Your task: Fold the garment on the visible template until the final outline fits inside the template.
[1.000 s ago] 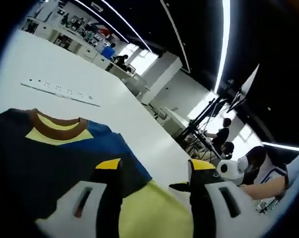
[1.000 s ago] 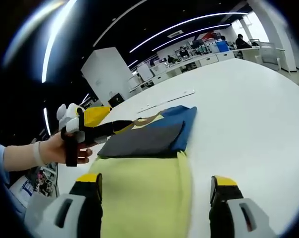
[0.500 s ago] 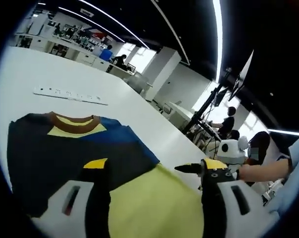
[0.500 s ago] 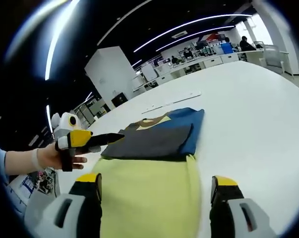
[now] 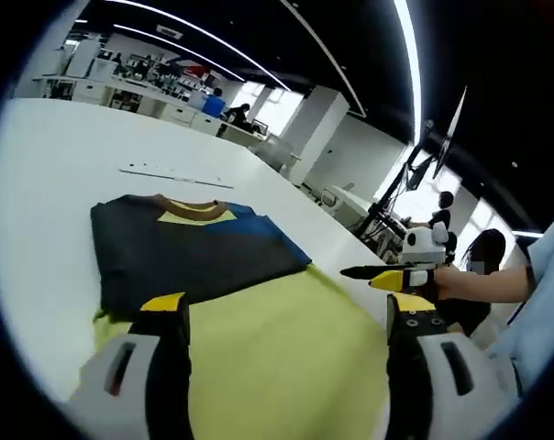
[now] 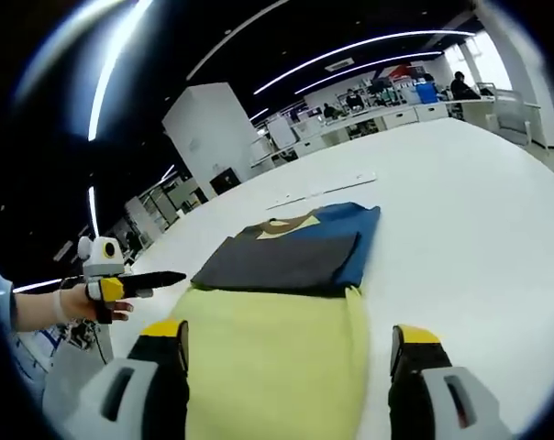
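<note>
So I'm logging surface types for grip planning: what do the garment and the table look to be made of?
The garment looks like soft matte knit fabric, probably cotton jersey: it lies limp in flat folded layers, with a ribbed-looking brown collar. The table looks like a smooth white laminate or painted board with a faint sheen; which one is unclear.

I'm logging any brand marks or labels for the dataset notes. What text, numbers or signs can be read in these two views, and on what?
None can be read.
White strip on the table beyond the garment: dark marks, too small to read.
Red and blue sign in the far background: blurred, not legible.
Garment: plain colour panels, no print seen.
</note>
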Motion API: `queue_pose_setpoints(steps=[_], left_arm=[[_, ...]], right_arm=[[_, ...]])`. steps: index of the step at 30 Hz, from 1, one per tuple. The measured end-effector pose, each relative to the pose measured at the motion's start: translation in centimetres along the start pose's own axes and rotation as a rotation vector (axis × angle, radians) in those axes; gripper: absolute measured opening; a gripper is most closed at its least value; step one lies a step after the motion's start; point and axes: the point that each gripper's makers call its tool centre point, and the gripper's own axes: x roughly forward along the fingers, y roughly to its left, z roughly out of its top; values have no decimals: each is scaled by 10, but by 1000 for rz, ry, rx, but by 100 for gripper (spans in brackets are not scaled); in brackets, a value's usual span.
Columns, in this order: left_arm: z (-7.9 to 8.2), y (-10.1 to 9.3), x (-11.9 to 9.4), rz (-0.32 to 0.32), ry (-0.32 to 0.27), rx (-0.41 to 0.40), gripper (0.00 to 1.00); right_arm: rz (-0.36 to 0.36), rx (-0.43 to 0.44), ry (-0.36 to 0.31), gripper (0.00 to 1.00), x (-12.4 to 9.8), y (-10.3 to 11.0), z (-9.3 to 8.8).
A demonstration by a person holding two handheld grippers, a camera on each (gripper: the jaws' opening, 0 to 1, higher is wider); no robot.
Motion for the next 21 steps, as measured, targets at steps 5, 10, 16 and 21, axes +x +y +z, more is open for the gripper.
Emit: queue_pose_setpoints(steps=[5, 10, 16, 21], left_arm=[[-7, 9, -31, 50, -24, -10, 86], [-16, 12, -45, 77, -17, -17, 88], [-26, 10, -55, 81, 9, -11, 88], [-41, 5, -64, 80, 42, -27, 87]], right_arm=[[-1, -6, 6, 92, -2, 1, -2], [0, -11, 4, 92, -4, 2, -2], [8, -26, 2, 92, -13, 7, 0], [17, -54, 19, 92, -25, 11, -7]])
